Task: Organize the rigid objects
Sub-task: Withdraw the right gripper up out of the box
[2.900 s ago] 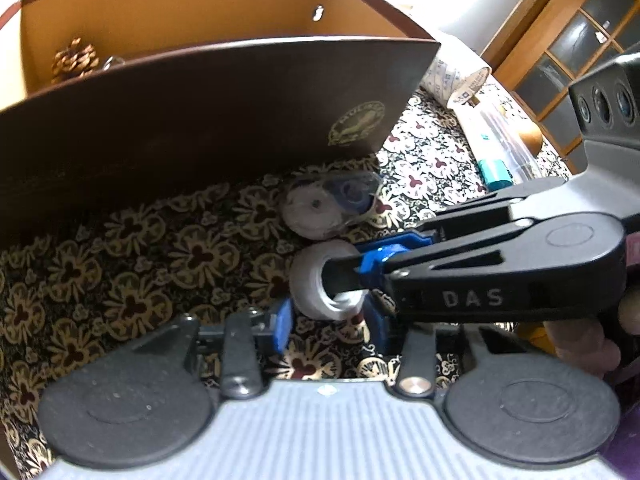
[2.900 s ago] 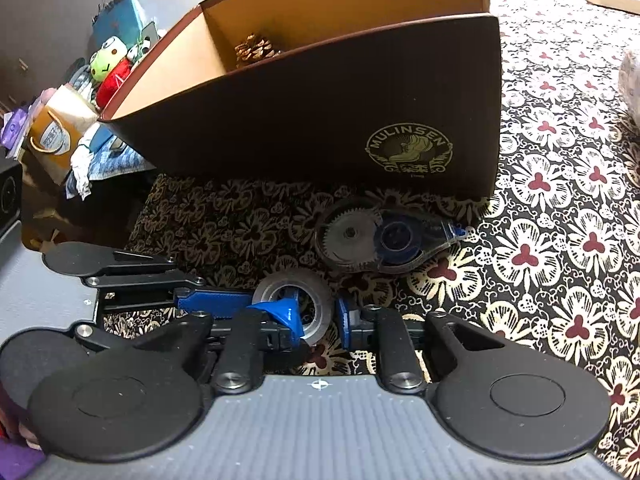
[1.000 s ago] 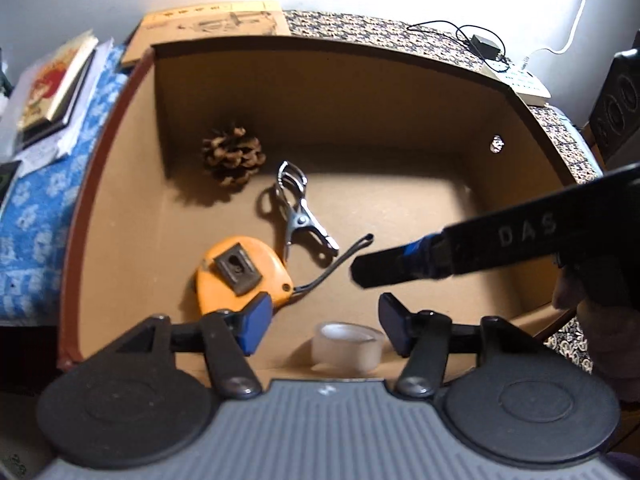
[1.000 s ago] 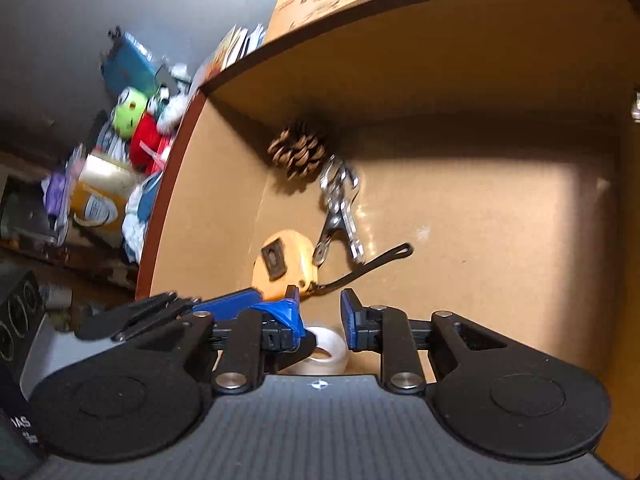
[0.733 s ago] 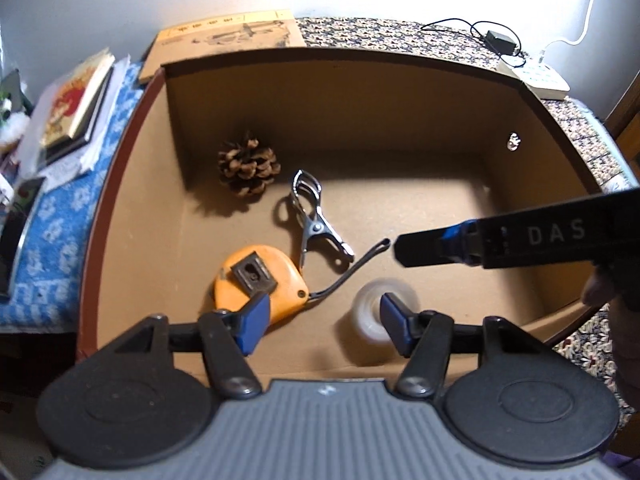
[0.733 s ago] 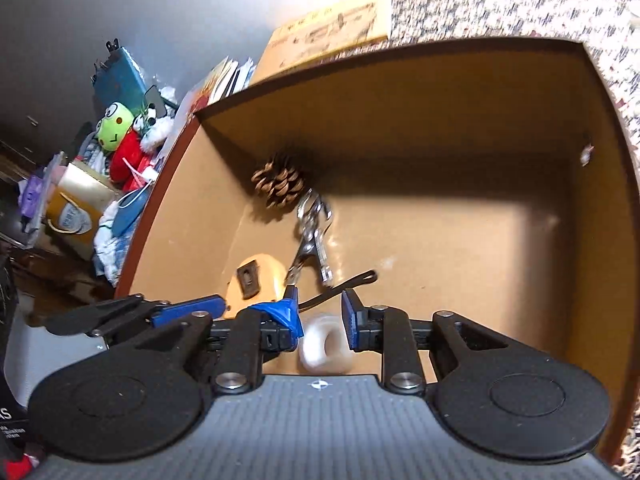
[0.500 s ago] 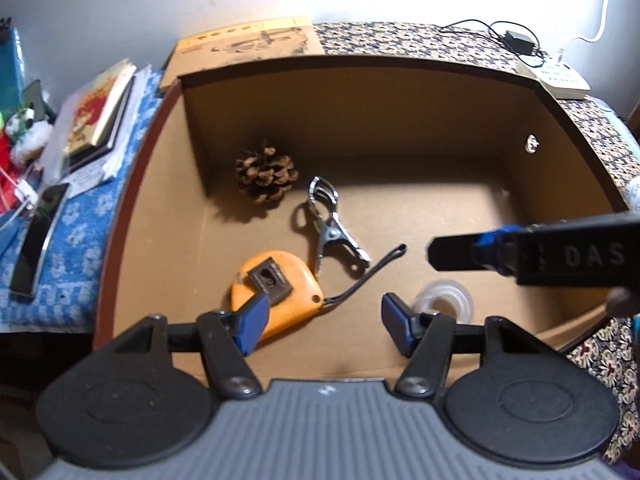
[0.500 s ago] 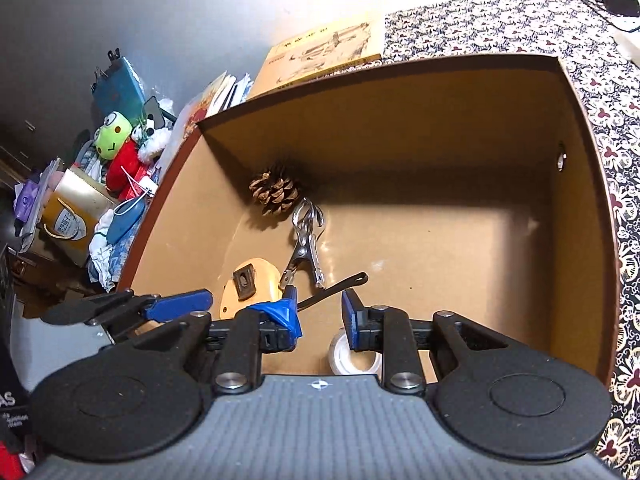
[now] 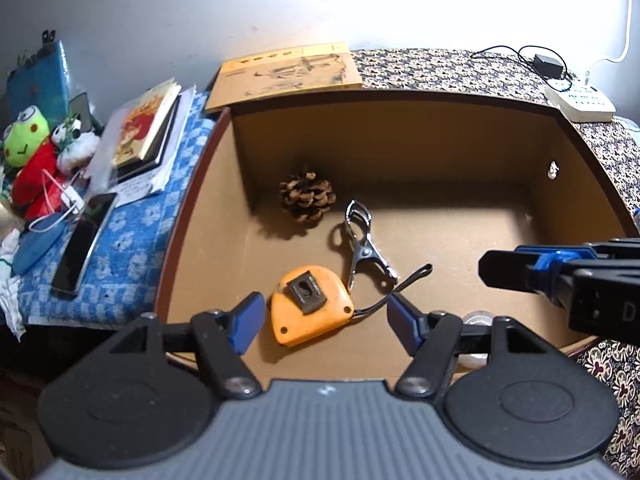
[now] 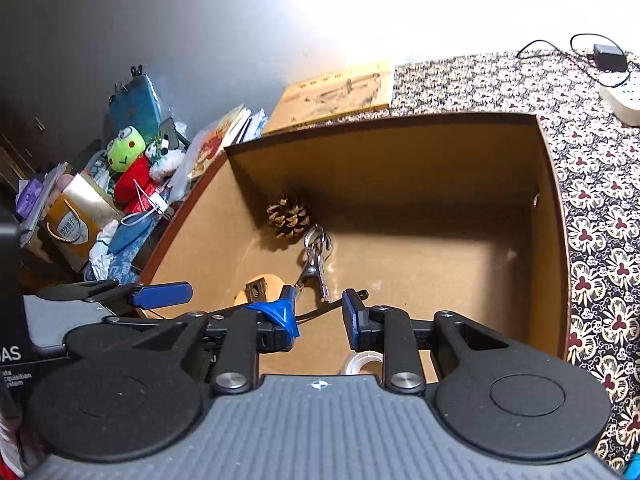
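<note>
1. The small roll of clear adhesive tape [image 10: 362,361] now lies on the floor of the open brown cardboard box [image 9: 192,216], close to the near wall. A few seconds ago it was still outside, on the patterned cloth, pinched in the right gripper.
2. The right gripper [image 10: 318,314] has let it go. Its jaws are opening, with a small gap between the blue pads, and nothing is between them (the tape shows below them, on the box floor).
3. The left gripper [image 9: 324,316] is also opening. Its jaws stand wide apart and hold nothing; the orange tape measure [image 9: 310,310] only appears between them, as it lies on the floor underneath.
4. In the last second both views have drawn back, so that more of the box rim and the cloth around it is visible.
5. The brown pine cone [image 9: 307,197] and the metal spring clip [image 9: 362,246] lie where they were, near the far left corner.
6. I judge that this item is finished, and both hands are free for the next object outside the box
</note>
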{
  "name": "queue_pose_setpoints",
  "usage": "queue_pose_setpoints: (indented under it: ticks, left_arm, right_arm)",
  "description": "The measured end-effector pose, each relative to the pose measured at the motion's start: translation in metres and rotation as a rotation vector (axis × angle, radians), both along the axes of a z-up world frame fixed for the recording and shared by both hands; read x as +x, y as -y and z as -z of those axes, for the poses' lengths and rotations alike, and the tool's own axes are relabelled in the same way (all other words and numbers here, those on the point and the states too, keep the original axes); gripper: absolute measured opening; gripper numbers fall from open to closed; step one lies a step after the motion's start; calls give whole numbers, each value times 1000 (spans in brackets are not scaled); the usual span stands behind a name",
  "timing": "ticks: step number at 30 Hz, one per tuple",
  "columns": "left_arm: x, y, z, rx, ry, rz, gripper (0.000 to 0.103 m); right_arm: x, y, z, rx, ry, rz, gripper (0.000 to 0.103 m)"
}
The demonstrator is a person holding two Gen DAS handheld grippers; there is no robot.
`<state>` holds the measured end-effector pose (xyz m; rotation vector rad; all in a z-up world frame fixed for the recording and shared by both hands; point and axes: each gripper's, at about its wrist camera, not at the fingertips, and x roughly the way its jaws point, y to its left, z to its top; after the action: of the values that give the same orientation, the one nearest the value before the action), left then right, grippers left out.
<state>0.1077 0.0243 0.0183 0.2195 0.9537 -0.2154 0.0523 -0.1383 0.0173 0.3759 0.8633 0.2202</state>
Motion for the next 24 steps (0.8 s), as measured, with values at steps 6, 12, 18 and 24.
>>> queue_pose_setpoints:
  ticks: [6, 12, 18, 24]
  left_arm:
    - [-10, -1, -9, 6, 32, -16, 71]
    - [-18, -4, -16, 11, 57, -38, 71]
    - [-28, -8, -21, 20, 73, -63, 72]
    - [-38, -15, -22, 39, 85, -92, 72]
  right_arm:
    - [-14, -1, -9, 0, 31, 23, 9]
    - [-29, -8, -17, -13, 53, 16, 9]
    - [-43, -10, -20, -10, 85, 32, 9]
    - [-55, -12, -20, 11, 120, 53, 10]
